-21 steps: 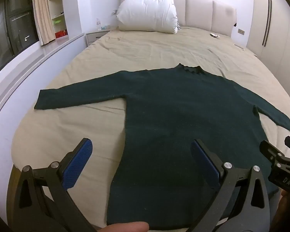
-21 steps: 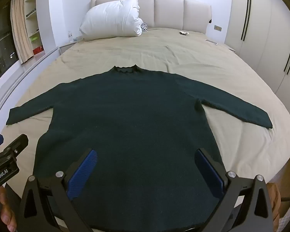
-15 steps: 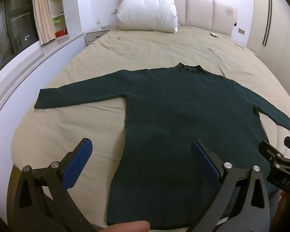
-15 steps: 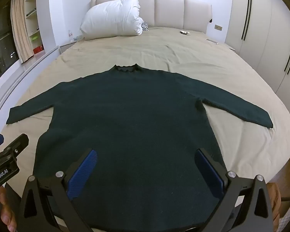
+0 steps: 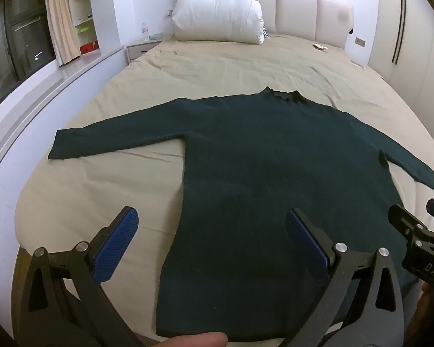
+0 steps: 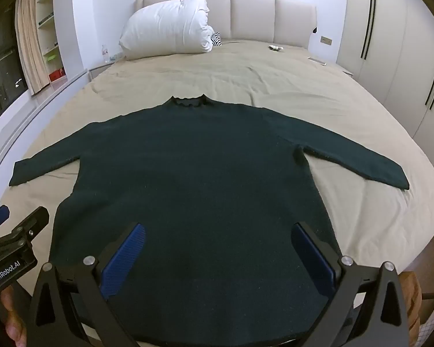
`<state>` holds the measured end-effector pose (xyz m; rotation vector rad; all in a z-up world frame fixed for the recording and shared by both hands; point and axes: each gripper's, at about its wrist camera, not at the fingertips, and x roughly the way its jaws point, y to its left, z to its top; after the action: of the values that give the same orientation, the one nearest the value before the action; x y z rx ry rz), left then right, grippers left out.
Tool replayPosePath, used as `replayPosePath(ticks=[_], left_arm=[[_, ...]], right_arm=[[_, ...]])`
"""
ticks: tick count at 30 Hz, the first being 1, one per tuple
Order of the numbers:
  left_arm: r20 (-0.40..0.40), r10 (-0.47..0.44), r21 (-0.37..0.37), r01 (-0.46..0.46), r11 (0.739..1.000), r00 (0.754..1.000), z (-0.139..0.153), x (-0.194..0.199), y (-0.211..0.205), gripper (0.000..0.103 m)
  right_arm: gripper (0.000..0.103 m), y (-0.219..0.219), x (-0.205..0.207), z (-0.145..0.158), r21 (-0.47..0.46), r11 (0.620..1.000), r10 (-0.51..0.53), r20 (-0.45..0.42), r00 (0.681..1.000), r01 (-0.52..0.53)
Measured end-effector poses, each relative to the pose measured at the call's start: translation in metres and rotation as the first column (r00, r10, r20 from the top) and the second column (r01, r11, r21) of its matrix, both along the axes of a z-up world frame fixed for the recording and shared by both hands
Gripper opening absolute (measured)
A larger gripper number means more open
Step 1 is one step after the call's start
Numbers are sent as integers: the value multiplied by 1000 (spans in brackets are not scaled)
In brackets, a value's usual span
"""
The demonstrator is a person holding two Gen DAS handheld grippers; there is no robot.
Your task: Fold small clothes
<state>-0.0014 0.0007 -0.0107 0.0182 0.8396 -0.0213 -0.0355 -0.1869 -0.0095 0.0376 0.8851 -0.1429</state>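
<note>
A dark green long-sleeved sweater lies flat on the beige bed, collar toward the headboard, both sleeves spread sideways. It also shows in the right wrist view. My left gripper is open and empty, held above the sweater's lower left side near the hem. My right gripper is open and empty above the lower middle of the sweater. The right gripper also shows at the right edge of the left wrist view. The left gripper also shows at the left edge of the right wrist view.
A white pillow leans on the padded headboard. A small object and a flat white item lie on the far right of the bed. A window ledge runs along the left, wardrobes on the right.
</note>
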Motion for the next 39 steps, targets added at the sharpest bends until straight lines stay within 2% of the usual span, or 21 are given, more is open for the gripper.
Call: replayPosePath(ticks=[39], left_arm=[[-21,-17,-1,17,1000,1000,-8,3,-2,103]], right_arm=[[103,2,0,-2,-5,1000,2,-5,1000,-2]])
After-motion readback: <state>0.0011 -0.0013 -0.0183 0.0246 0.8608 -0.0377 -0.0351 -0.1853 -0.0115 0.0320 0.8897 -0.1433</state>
